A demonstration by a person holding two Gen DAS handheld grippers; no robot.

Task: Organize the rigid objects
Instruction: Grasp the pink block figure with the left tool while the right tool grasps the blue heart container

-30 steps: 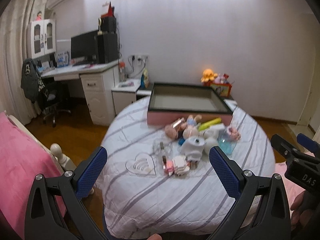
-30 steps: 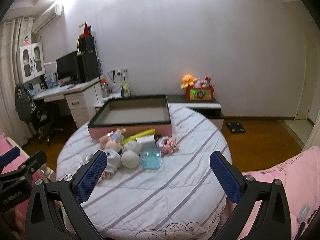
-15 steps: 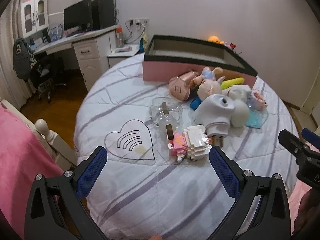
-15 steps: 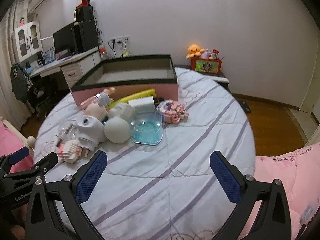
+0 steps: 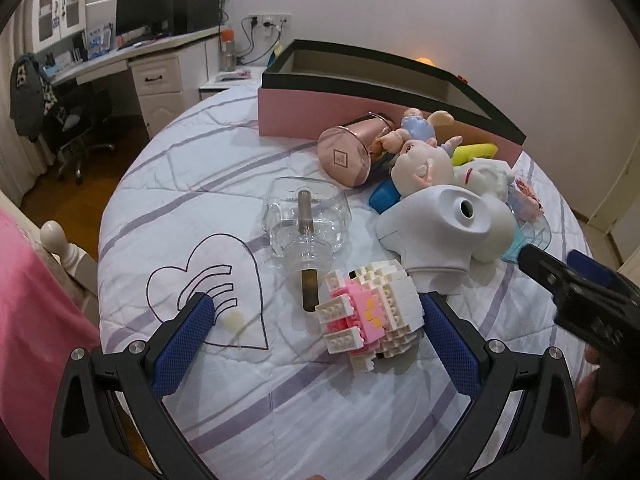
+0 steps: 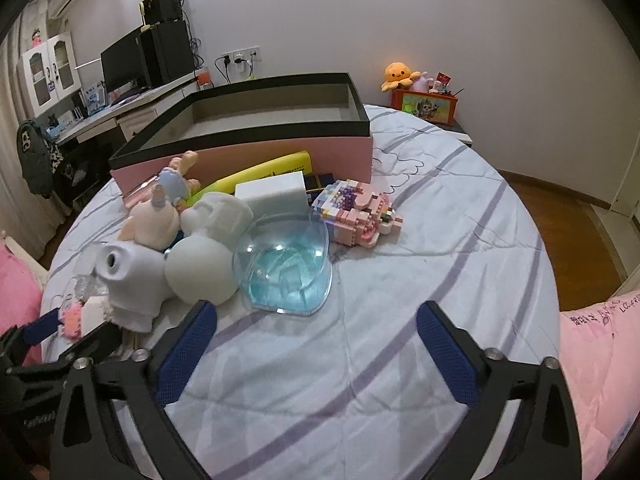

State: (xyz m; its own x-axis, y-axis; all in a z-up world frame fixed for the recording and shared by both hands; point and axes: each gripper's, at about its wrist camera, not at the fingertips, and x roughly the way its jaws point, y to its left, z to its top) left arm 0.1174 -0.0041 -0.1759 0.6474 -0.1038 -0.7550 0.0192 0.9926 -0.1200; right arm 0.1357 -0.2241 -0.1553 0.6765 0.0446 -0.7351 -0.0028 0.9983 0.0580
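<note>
White and pink toy-brick figure (image 5: 372, 316) lies on the round, striped-quilt bed (image 5: 248, 396), between the wide-apart blue pads of the left hand-held gripper (image 5: 314, 344), touching neither. Just behind it lies a clear glass bottle (image 5: 306, 222). The right hand-held gripper (image 6: 316, 346) also stands spread, holding nothing, near a clear blue plastic dish (image 6: 286, 268). A pink box with black rim (image 6: 276, 136) sits behind the toy pile.

Glossy clear glass bottle (image 5: 306, 216), perhaps metallic cup (image 5: 347, 156)
</note>
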